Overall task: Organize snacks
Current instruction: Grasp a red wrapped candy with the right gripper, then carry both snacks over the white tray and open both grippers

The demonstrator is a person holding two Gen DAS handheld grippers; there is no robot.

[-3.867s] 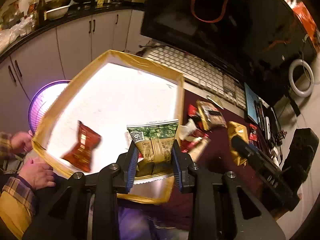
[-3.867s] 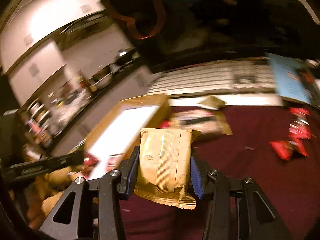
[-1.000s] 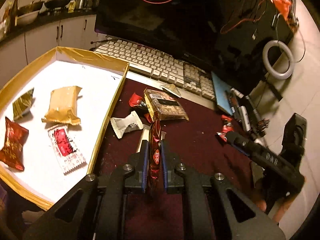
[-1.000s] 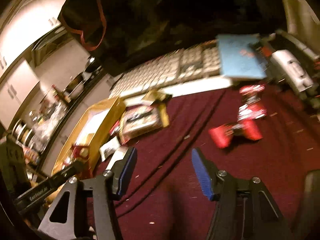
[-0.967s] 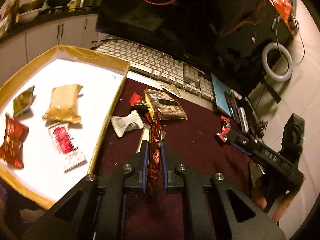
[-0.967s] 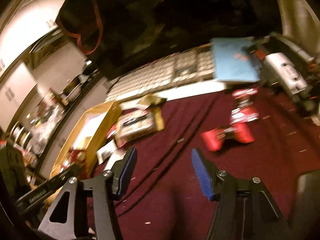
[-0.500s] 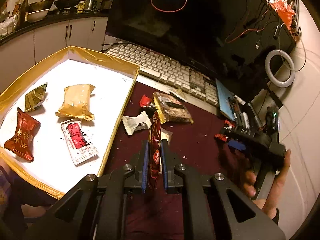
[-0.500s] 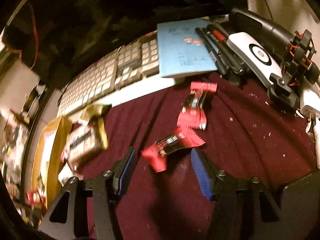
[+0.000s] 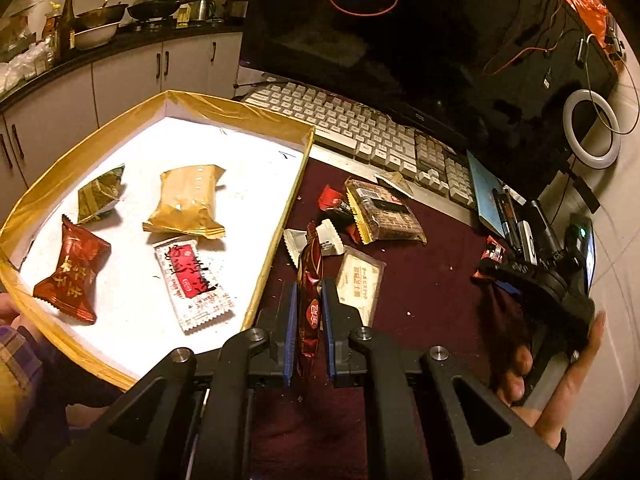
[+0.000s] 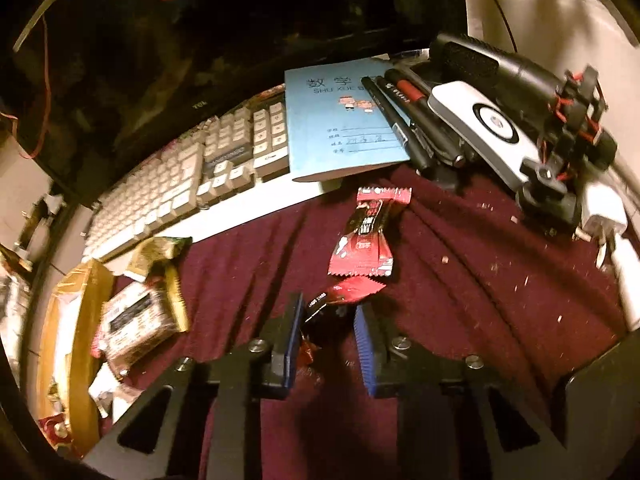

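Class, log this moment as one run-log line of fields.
left tool: shut on dark red packet | right tool: open around red-black packet on cloth | tray: four snacks

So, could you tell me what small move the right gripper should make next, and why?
Probably close the right gripper. Its jaws stand open on either side of the red snack packet lying on the maroon cloth, not yet gripping it. The left gripper already pinches a dark red packet, so both could then go to the tray.
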